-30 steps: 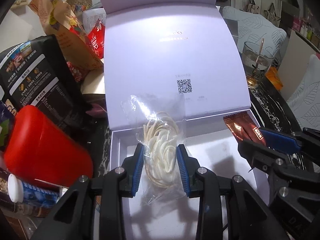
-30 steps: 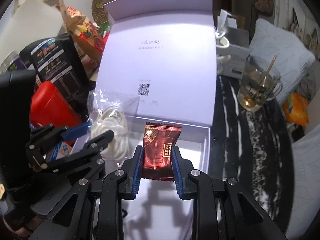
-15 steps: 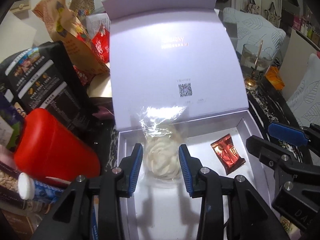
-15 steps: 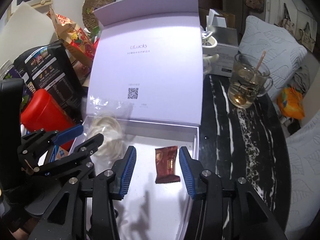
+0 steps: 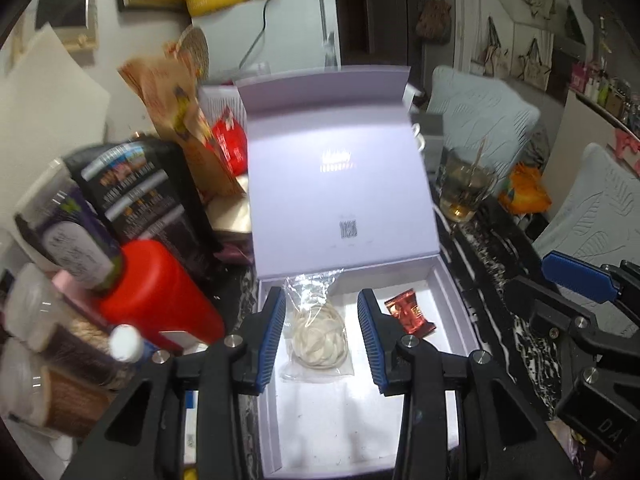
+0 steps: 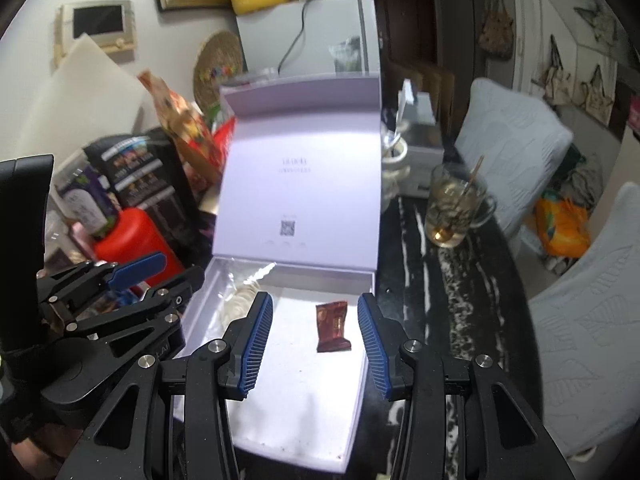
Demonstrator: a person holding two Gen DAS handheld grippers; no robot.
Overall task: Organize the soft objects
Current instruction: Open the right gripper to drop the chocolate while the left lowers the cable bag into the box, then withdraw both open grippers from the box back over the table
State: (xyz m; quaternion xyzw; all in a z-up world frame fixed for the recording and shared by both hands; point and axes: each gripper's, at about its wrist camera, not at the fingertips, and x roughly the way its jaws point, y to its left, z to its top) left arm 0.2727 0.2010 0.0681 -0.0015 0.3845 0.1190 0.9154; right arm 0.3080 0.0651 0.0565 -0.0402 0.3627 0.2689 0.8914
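Note:
A clear bag of white coiled cord [image 5: 318, 338] lies in the far left of the open lilac box [image 5: 456, 304]. A brown-red snack packet [image 5: 410, 314] lies in the box's far right part. My left gripper [image 5: 322, 338] is open above the bag, fingers either side, not touching. In the right wrist view the packet [image 6: 333, 326] lies between the fingers of my open right gripper [image 6: 316, 344], which is raised above it. The bag [image 6: 240, 300] shows at the box's [image 6: 360, 364] left, partly hidden by the left gripper [image 6: 160, 276].
The box lid [image 5: 340, 168] stands upright behind. A red canister [image 5: 160, 300], dark packets [image 5: 136, 188] and jars crowd the left. A glass mug with a spoon [image 6: 456, 212] stands on the black marble table [image 6: 440, 280] to the right. Cushioned chairs are further right.
Both grippers opened and let go: the cord bag and the snack packet now lie in the box. Both grippers have since pulled back and up.

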